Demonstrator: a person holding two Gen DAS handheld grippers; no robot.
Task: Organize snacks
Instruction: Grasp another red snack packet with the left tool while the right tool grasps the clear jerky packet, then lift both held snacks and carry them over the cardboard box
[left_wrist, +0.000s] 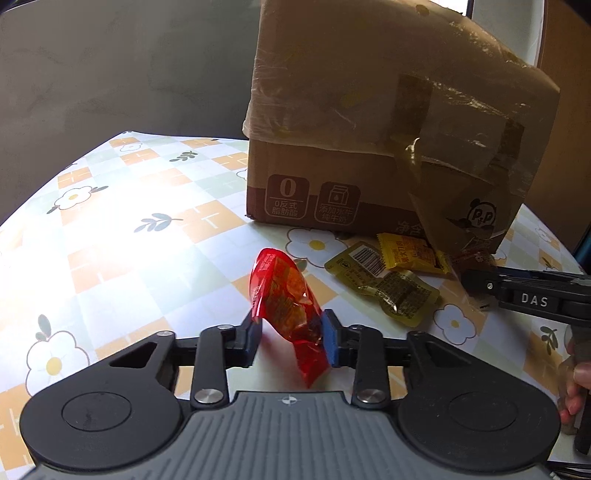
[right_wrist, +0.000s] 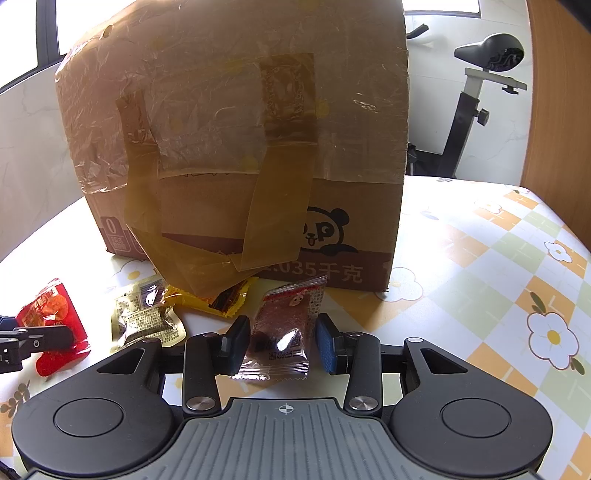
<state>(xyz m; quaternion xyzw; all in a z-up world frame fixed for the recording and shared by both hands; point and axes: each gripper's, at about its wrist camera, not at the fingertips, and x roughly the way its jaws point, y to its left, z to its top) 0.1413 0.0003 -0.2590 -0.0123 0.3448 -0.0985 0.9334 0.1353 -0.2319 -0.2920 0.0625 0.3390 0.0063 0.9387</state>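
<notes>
My left gripper (left_wrist: 291, 334) is shut on a red snack packet (left_wrist: 284, 295), which stands tilted between the pads just above the floral tablecloth (left_wrist: 147, 221). In the right wrist view the same red packet (right_wrist: 51, 310) shows at the far left. My right gripper (right_wrist: 282, 339) is shut on a clear packet with a brown snack (right_wrist: 284, 321), held upright in front of the box. An olive-gold packet (left_wrist: 391, 288) (right_wrist: 147, 321) and a yellow packet (left_wrist: 413, 253) (right_wrist: 225, 299) lie flat on the cloth between the two grippers.
A large taped cardboard box (right_wrist: 236, 110) (left_wrist: 369, 110) stands right behind the packets, with loose tape hanging over the yellow one. A person's hand (left_wrist: 576, 387) holds the right gripper's handle. An exercise bike (right_wrist: 476, 92) stands beyond the table's far right.
</notes>
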